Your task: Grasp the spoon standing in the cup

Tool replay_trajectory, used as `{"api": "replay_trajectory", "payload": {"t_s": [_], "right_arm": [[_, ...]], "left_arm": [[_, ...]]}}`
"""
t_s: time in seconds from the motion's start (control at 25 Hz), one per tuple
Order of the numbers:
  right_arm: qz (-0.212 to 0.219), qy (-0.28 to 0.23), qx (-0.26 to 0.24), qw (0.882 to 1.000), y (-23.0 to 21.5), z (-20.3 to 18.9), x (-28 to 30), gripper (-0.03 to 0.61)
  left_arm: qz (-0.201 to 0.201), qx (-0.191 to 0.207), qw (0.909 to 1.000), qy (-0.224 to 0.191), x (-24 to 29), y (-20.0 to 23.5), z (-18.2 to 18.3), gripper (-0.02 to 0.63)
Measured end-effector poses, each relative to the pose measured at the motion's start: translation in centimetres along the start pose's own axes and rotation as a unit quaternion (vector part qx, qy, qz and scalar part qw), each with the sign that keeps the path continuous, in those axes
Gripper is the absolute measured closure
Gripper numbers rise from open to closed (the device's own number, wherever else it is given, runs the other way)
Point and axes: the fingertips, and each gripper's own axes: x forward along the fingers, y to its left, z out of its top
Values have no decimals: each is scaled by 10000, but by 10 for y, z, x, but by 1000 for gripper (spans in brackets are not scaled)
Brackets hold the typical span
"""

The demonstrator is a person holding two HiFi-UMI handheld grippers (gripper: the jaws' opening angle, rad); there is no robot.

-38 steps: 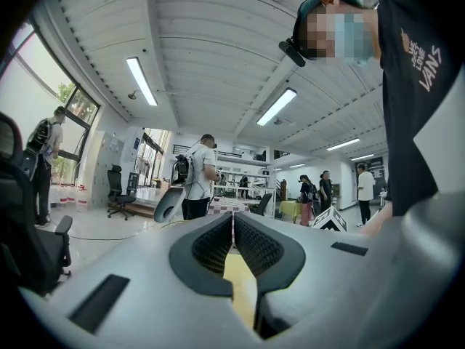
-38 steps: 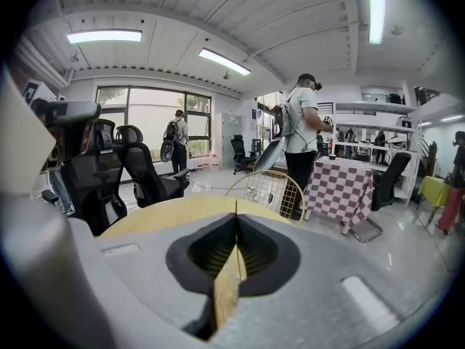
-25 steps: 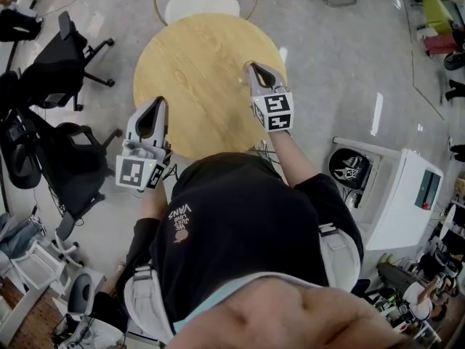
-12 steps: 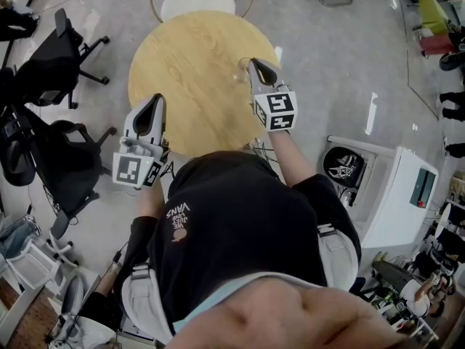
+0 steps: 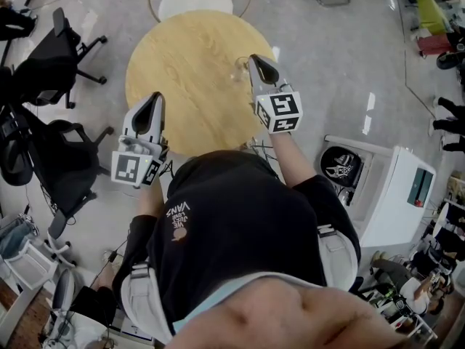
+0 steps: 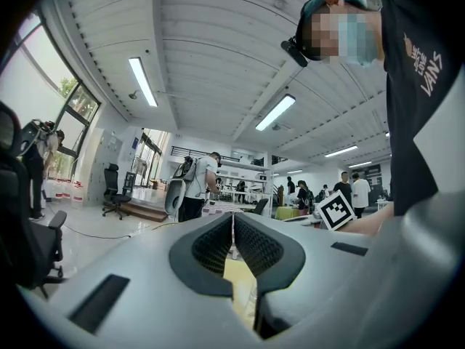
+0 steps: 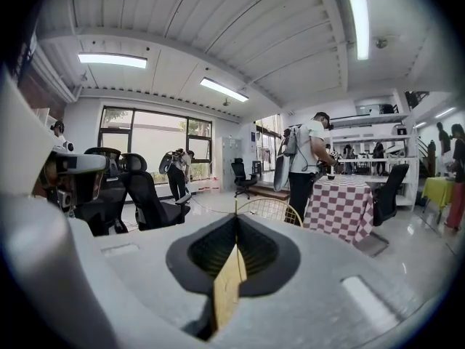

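A round wooden table (image 5: 189,64) stands on grey floor. The left gripper (image 5: 154,97) hangs over its near edge, jaws together and empty. Farther on, the right gripper (image 5: 255,59), also closed on nothing, sits just beside a clear cup (image 5: 239,71); its spoon is indistinct.

Cup (image 5: 238,72): only a faint glassy smudge to me, centre of head view, too small to confirm.
Spoon: I can't pick it out.
Table (image 5: 182,64): near edge hidden behind torso (image 5: 243,224).
Chair (image 5: 196,4): back cut off at top edge.
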Motion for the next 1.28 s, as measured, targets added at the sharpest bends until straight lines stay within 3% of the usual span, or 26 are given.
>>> {"api": "replay_trajectory", "payload": {"t_s": [0.76,1.28], "right_arm": [[222,-376,112,9990,-8,42,-35,578],[100,-398,196,9990,-28,40,-63,578]], "left_arm": [[-159,-16,9999,-61,26,-21,4,605],[-326,12,9995,-53,43,-41,4,604]]}}
